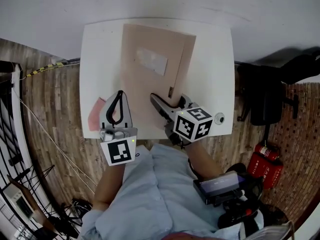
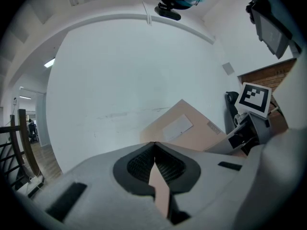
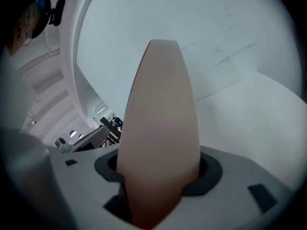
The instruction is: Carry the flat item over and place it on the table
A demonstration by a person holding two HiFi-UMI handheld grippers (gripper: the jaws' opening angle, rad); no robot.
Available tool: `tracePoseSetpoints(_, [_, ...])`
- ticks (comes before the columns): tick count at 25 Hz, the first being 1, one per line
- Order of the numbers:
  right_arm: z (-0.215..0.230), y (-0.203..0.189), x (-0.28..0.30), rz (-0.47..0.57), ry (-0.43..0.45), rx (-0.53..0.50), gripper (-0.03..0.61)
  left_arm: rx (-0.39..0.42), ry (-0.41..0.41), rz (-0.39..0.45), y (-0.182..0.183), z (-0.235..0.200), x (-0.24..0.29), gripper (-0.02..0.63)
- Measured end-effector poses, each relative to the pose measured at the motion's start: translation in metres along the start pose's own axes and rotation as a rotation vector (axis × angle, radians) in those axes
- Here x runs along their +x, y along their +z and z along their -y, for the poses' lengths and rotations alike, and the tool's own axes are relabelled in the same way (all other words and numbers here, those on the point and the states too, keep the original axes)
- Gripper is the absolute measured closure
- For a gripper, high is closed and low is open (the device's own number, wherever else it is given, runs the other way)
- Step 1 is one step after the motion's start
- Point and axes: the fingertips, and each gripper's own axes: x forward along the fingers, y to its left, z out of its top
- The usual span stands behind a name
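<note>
The right claw (image 1: 167,101) is clenched on the near edge of the tan envelope (image 1: 150,54), which bulges up between its jaws. Just beside it on the left, the left claw (image 1: 119,100) is pinched tight on a thin pink strip (image 2: 159,190). That strip may be a corner of the same envelope, but it is hard to tell. Ahead of both claws, the envelope spreads over the white table (image 1: 212,74). This looks like the putting-down step. Next, lay it flat, then let both claws go.

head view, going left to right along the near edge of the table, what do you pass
pink sheet, left gripper, right gripper, small round object, black chair. The tan envelope spans both grippers, so it is left out.
</note>
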Motion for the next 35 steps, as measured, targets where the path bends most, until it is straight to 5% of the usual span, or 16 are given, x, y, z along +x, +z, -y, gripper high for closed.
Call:
tracePoseSetpoints(21, [0.075,0.007,0.055,-0.205,0.156,0.309,0.233,-0.027,0.022,-0.104,-0.026,-0.001,0.06,0.604])
tracePoseSetpoints(28, [0.086,0.005,0.065,-0.237,0.158,0.292,0.213,-0.032,0.013,-0.106,-0.029,-0.001,0.072,0.604])
tracePoseSetpoints(35, [0.105,-0.001,0.066,-0.247,0.046,0.229,0.149,-0.037,0.008,-0.116,-0.033,-0.001,0.072,0.604])
